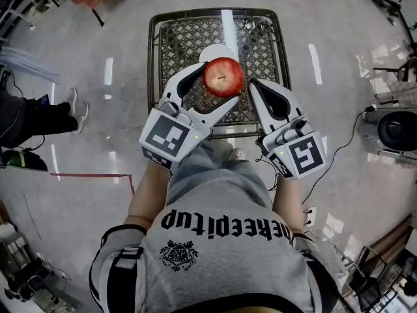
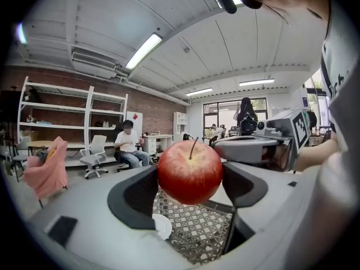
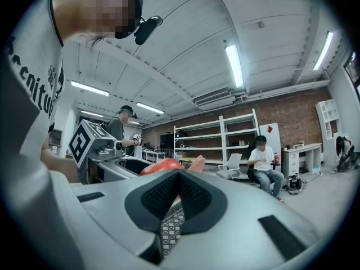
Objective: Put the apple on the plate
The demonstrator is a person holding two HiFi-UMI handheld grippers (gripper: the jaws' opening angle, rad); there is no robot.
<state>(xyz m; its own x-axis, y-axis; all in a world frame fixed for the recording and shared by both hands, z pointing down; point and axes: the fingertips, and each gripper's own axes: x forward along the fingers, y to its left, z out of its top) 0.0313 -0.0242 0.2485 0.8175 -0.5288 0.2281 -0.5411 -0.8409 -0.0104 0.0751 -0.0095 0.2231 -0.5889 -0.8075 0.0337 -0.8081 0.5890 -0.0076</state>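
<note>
just now the left gripper (image 1: pixel 218 87) (image 2: pixel 190 176) has its fingers (image 2: pixel 132 193) closed narrowly on the apple (image 1: pixel 223 77) (image 2: pixel 189 172), one dark pad against each side of the fruit. the apple is red with paler yellow flecks, its thin stem pointing up in the left gripper view. it hangs in the air, clear of the worktop (image 1: pixel 176 44) (image 2: pixel 197 235), a square metal mesh top with a dark frame.

the plate (image 1: pixel 216 49) (image 2: pixel 163 226), small and white, lies on the mesh. in the head view the apple covers its near part, so only a far sliver of the rim shows. in the left gripper view the plate sits lower and a little left of the apple, with open mesh between them.

the right gripper (image 1: pixel 255 85) (image 3: pixel 179 176) is just to the right of the apple, at about the same height. its fingers (image 3: pixel 199 198) are brought together at the tips with nothing between them; through the slim gap below them only mesh shows. past its left finger a red edge of the apple (image 3: pixel 160 166) appears.

far behind, in both gripper views, a seated person (image 2: pixel 130 148) (image 3: pixel 264 165) is near white shelves (image 2: pixel 67 122) (image 3: pixel 225 139) against a brick wall. the pale floor (image 1: pixel 117 70) surrounds the worktop in the head view.
</note>
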